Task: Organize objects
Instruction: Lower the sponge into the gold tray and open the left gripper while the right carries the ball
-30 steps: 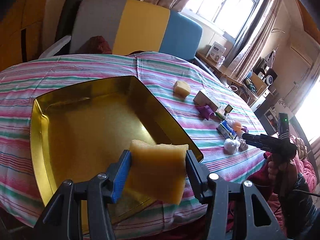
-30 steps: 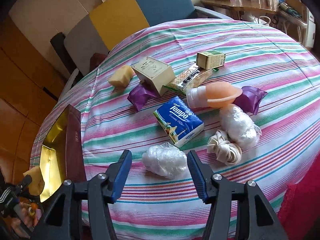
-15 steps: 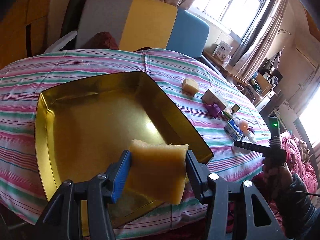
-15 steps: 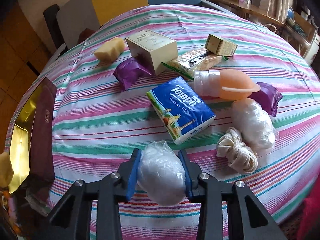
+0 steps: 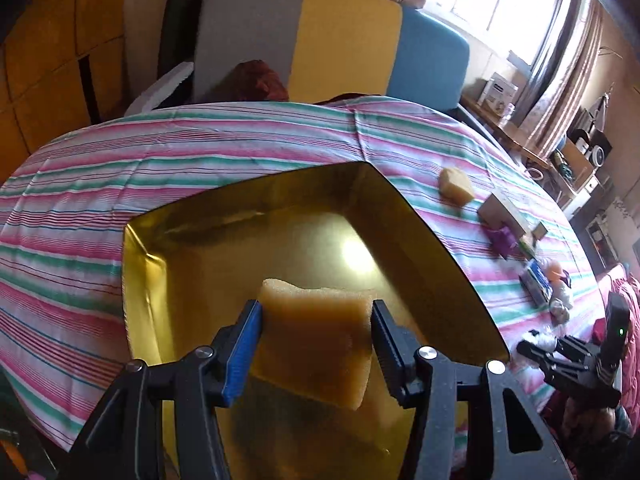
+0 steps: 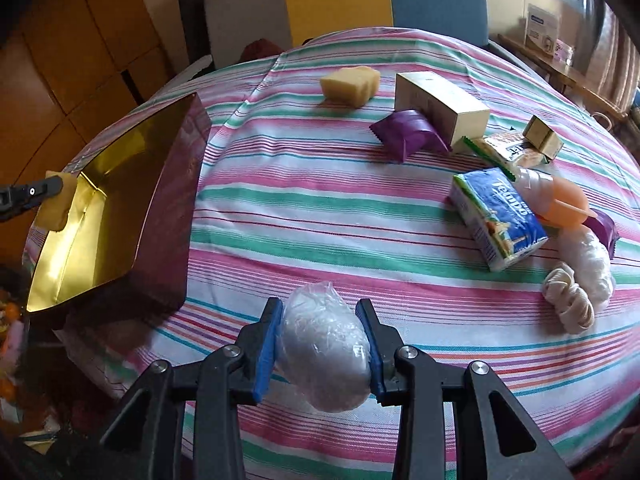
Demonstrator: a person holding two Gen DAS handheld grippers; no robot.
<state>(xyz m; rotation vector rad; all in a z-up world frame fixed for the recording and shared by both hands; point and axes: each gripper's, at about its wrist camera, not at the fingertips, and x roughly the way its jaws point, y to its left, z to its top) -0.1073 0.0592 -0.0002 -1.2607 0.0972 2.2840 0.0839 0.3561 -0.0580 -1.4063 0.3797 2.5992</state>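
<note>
My left gripper (image 5: 316, 316) is shut on a yellow sponge (image 5: 316, 340) and holds it over the near part of the gold-lined box (image 5: 152, 280). My right gripper (image 6: 322, 320) is shut on a white plastic-wrapped bundle (image 6: 324, 352), lifted above the striped tablecloth (image 6: 320, 208). The box also shows in the right wrist view (image 6: 164, 208) at the left, with the sponge (image 6: 60, 204) at its edge. In the left wrist view the right gripper (image 5: 536, 350) shows at the far right.
On the cloth lie a second sponge (image 6: 352, 82), a cream carton (image 6: 440, 108), a purple packet (image 6: 408, 134), a Tempo tissue pack (image 6: 500, 216), an orange-capped bottle (image 6: 560, 200), a second wrapped bundle (image 6: 588, 264) and a rope coil (image 6: 568, 300). A chair (image 5: 320, 40) stands behind.
My right gripper closed on the wrapped bundle, lifted it and swung left toward the box. My left gripper moved forward over the box, still holding the sponge.
</note>
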